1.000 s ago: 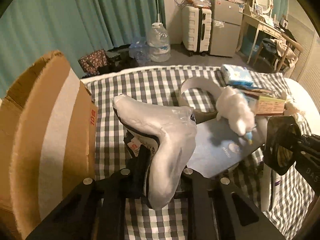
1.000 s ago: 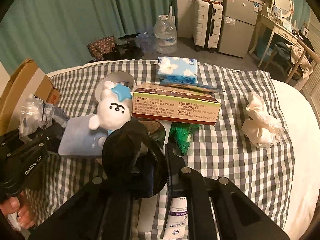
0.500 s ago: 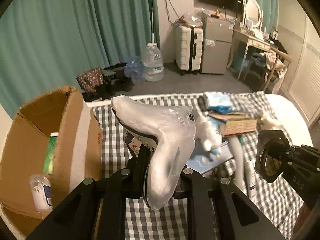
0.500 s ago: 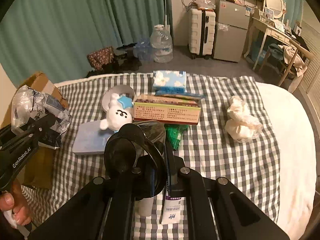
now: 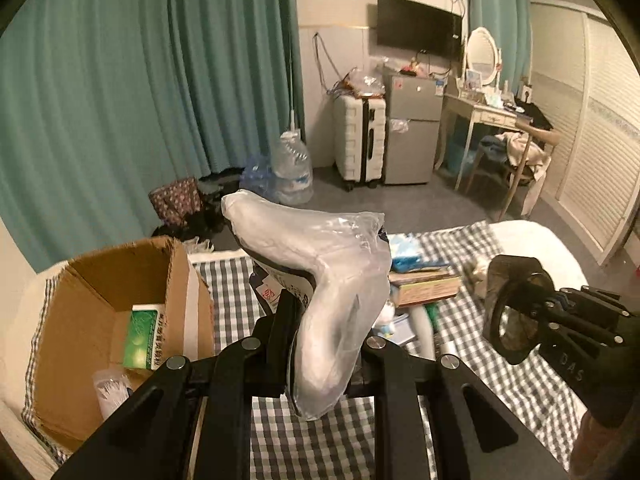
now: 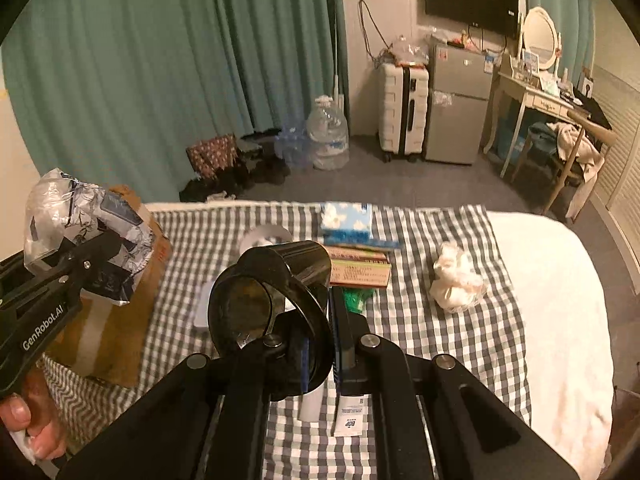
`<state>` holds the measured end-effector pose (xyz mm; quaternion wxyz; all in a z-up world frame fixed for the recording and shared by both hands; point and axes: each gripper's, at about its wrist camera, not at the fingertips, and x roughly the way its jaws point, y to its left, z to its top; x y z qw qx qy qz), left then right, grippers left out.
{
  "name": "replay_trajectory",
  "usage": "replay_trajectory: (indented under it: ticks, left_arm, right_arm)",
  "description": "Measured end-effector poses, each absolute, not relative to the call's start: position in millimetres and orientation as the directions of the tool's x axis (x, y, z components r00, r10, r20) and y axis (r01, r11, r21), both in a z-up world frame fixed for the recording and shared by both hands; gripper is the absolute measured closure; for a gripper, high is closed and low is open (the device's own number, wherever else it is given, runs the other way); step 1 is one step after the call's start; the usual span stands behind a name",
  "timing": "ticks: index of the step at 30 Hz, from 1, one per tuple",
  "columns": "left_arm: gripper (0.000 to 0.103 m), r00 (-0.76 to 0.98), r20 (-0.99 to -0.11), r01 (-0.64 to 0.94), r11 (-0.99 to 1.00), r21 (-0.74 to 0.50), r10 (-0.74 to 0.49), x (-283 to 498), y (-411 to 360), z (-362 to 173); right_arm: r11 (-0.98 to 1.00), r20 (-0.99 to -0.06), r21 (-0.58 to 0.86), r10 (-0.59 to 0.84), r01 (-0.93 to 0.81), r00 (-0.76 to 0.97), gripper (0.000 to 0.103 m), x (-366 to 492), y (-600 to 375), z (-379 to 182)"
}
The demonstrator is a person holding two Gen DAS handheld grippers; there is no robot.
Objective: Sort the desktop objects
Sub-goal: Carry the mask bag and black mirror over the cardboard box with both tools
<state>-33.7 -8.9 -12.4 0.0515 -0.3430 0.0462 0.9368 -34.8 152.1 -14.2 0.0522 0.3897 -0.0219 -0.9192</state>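
My left gripper [image 5: 326,334] is shut on a crinkled clear plastic package [image 5: 320,280] and holds it high above the checked cloth [image 5: 320,440], right of the open cardboard box [image 5: 100,320]. The package also shows in the right wrist view [image 6: 84,248]. My right gripper [image 6: 320,320] is shut on a black cup [image 6: 272,292], raised over the table; the cup also shows in the left wrist view [image 5: 516,312].
The box holds a green-white carton [image 5: 144,336] and a clear packet [image 5: 110,394]. On the cloth lie a blue tissue pack [image 6: 346,220], a long flat box [image 6: 360,268], a green wrapper [image 6: 354,300], a white bundle [image 6: 458,280] and tubes [image 6: 350,412].
Both grippers have risen higher with their loads. The left gripper has moved left, so the inside of the cardboard box now shows.
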Motion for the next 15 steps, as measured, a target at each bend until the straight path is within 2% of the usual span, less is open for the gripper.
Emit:
replay_trajectory:
  ticks: [15]
  left_arm:
    - [0.085,-0.815,-0.575,-0.122,-0.991,0.052,0.070,1,-24,48]
  right_arm:
    - [-0.994,-0.624,0.080,-0.109,0.075,-0.774,0.095,0,150,49]
